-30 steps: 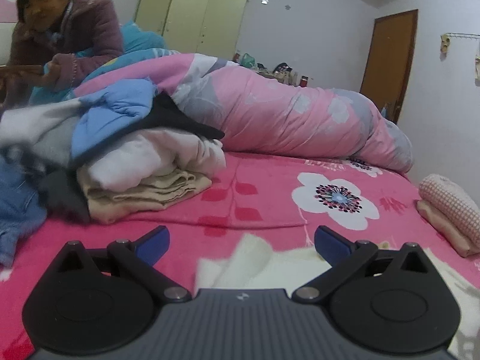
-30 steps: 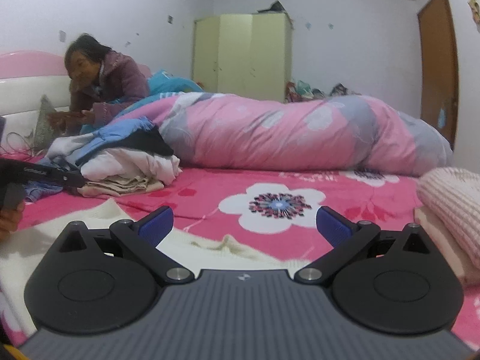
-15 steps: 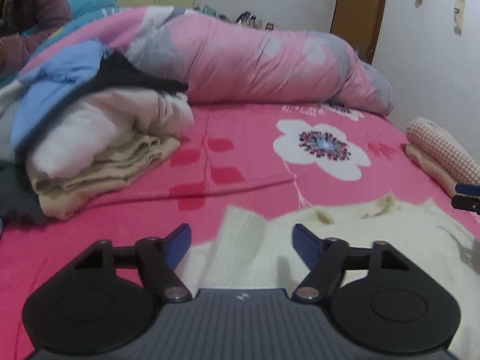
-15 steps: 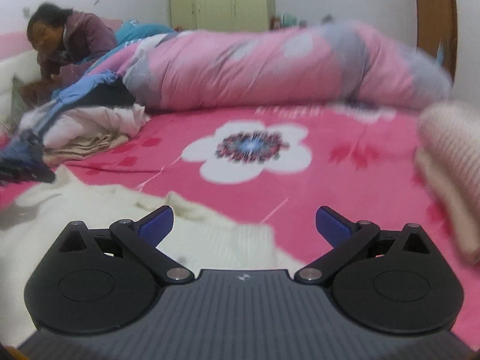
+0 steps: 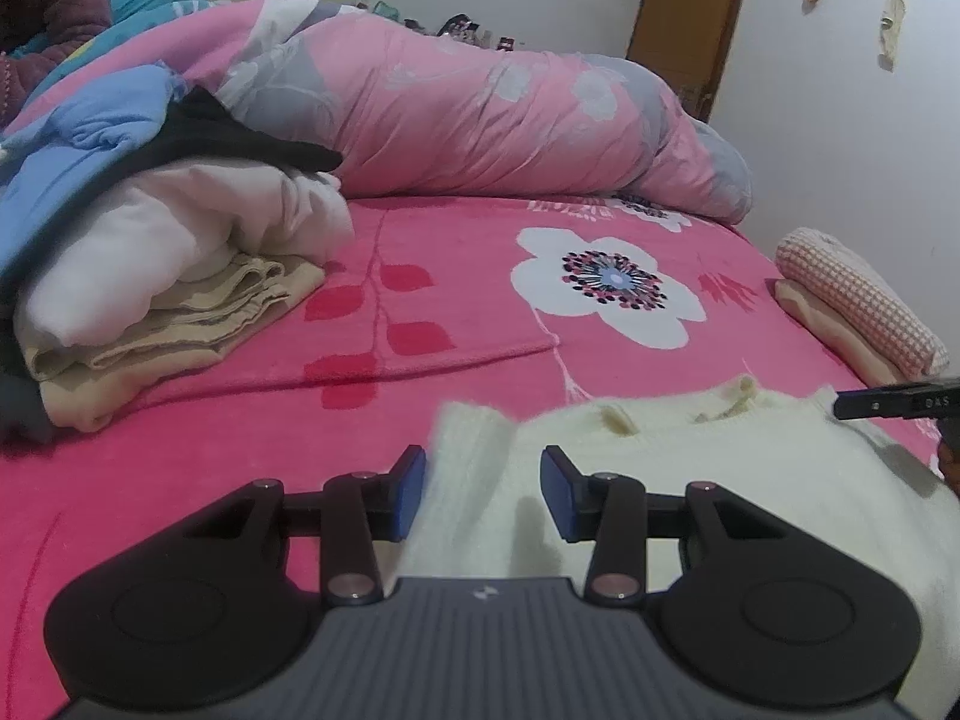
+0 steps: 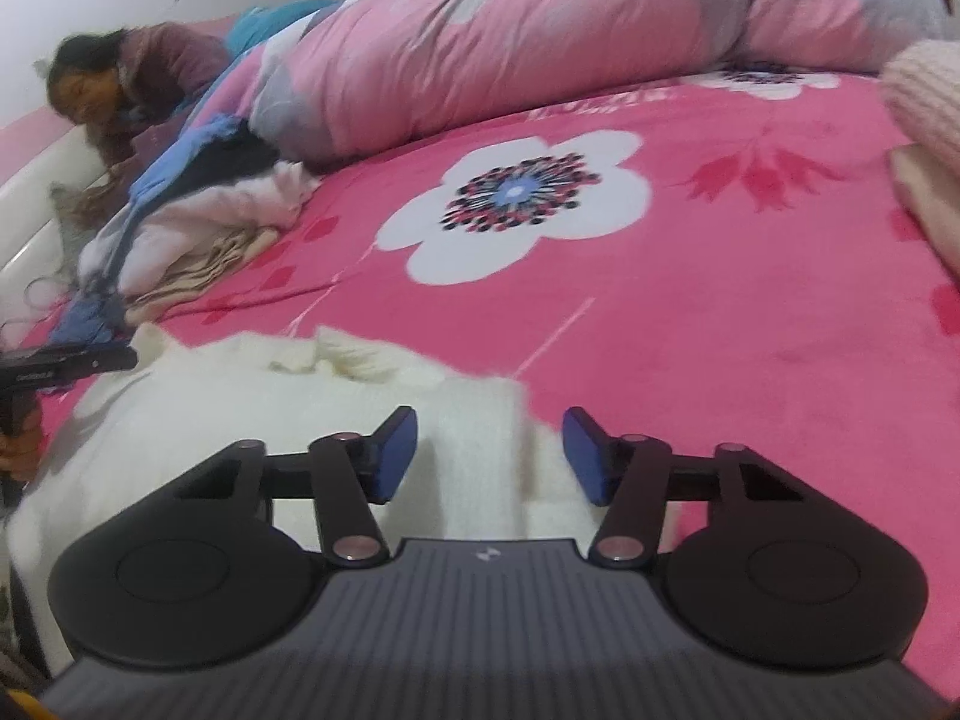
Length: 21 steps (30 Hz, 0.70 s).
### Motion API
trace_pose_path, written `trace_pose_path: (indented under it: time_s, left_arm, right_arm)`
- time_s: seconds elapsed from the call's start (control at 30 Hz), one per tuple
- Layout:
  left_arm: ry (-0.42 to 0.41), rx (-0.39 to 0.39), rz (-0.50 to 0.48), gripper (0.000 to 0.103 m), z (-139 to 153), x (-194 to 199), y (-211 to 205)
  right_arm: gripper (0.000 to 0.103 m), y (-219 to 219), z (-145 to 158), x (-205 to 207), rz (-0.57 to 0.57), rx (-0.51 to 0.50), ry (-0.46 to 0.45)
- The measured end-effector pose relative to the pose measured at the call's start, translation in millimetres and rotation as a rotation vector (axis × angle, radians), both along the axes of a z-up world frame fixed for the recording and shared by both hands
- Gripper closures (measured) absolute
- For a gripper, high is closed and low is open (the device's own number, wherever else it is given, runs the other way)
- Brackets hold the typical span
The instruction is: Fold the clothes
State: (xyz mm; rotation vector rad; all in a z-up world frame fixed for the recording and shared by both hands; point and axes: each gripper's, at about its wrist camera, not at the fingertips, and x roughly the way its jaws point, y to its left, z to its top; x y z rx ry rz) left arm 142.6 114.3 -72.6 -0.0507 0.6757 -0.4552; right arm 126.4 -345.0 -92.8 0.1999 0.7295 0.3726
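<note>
A: Cream-white knit, a sweater (image 5: 690, 468), lies flat on the pink flowered bed sheet (image 5: 480, 324), at the near edge. Why flat?

B: I think so that its two upper corners can be taken at the same time. The left gripper (image 5: 483, 489) stands at one corner, the right gripper (image 6: 489, 459) at the other.

A: Do they hold it?

B: Not yet. Both pairs of jaws are closing. The knit is between them, but the blue pads (image 6: 393, 456) do not press it; a gap shows on each side.

A: And the pile of clothes (image 5: 156, 276) on the left?

B: It waits well apart, against the rolled pink quilt (image 5: 480, 102), so the middle is free for folding. The folded pink things (image 5: 858, 306) are at the other edge, probably finished.
</note>
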Motion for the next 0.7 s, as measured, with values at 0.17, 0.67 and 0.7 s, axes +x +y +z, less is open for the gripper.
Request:
trace_pose_path:
  time_s: [0.17,0.67,0.7]
  left_arm:
    - [-0.016,0.043,-0.004,0.091,-5,-2,-7]
    - [-0.172,-0.072,0.12,0.094,32,-9,17]
    - [-0.169,-0.071,0.126,0.094,32,-5,18]
  right_arm:
    - [0.094,11,-1,5,0.048,-0.035,0.009]
    - [0.096,8,60,-18,0.0,-0.061,-0.309]
    - [0.096,8,60,-14,-0.001,-0.061,-0.312]
